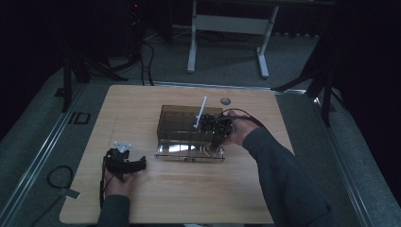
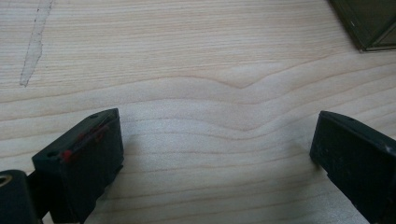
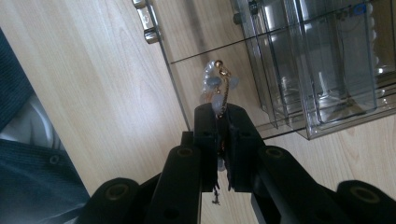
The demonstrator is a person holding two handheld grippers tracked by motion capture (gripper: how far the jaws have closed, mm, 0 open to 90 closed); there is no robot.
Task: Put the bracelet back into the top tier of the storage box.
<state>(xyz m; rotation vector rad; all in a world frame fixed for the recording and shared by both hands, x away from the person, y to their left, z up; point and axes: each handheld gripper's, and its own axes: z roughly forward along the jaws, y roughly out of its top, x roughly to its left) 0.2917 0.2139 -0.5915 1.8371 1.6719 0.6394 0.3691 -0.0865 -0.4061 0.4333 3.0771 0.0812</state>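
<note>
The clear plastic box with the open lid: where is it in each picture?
High view: the clear box sits mid-table, right gripper over it.
Left gripper view: just its corner, top right.
Right gripper view: upper right, beyond the beaded jewellery.
Shared landmark: the wooden tabletop.

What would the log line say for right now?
left hand-held gripper: open, over table | right hand-held gripper: shut on beaded bracelet | clear organizer box: lid open

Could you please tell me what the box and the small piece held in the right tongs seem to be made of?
Box: probably clear smoky plastic, glossy; the wood shows through. Small piece: seemingly pale glassy or pearl-like beads on gold-coloured metal wire, pinched in the right tongs.
</note>
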